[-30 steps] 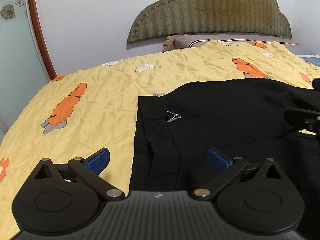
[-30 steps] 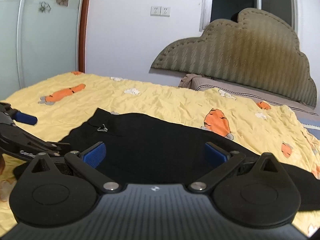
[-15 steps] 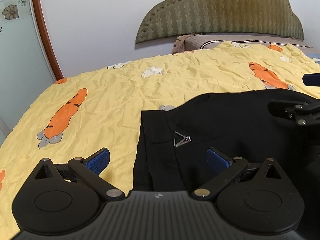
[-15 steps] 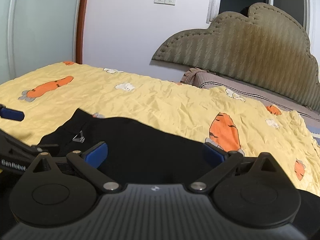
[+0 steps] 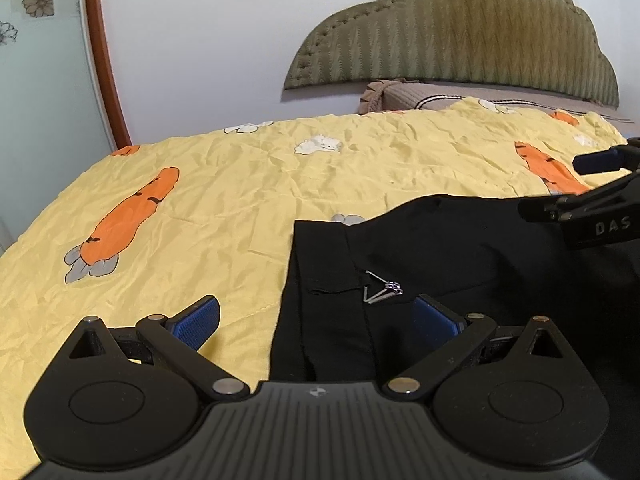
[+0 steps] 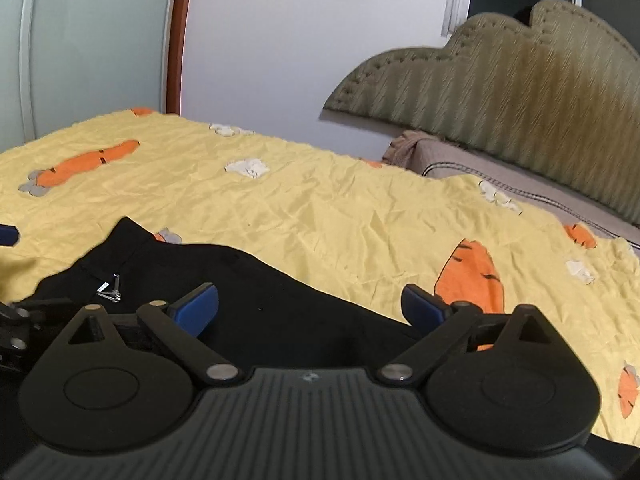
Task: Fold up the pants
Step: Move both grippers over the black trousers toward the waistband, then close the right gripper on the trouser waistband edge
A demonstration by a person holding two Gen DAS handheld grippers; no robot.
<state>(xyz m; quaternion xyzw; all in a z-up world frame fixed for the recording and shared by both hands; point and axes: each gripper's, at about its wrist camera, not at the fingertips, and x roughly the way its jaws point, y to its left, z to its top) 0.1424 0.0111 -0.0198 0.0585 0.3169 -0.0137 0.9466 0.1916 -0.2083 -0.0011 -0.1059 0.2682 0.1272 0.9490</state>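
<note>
1. Black pants (image 5: 460, 264) lie flat on the yellow carrot-print bedsheet (image 5: 248, 208), waistband and metal clasp (image 5: 382, 292) now nearer my left gripper (image 5: 316, 320).
2. Left jaws stand apart, nothing pinched.
3. My right gripper (image 6: 310, 306) has slid across the cloth; its jaws are closing, still wide, unclamped.
4. I'd say we're lining up the first fold.

Pants (image 5: 460, 248): plain black, with a silver metal clasp (image 5: 382, 287). Bed sheet (image 5: 248, 200): yellow, printed with orange carrots and white rabbits. Headboard (image 5: 460, 36): olive green, herringbone texture. Gripper pads (image 5: 196, 320): blue; gripper bodies: black. Wall (image 5: 208, 48): white. Door frame (image 5: 104, 56): reddish brown. Glass panel (image 5: 36, 0): pale green with flower motifs.
</note>
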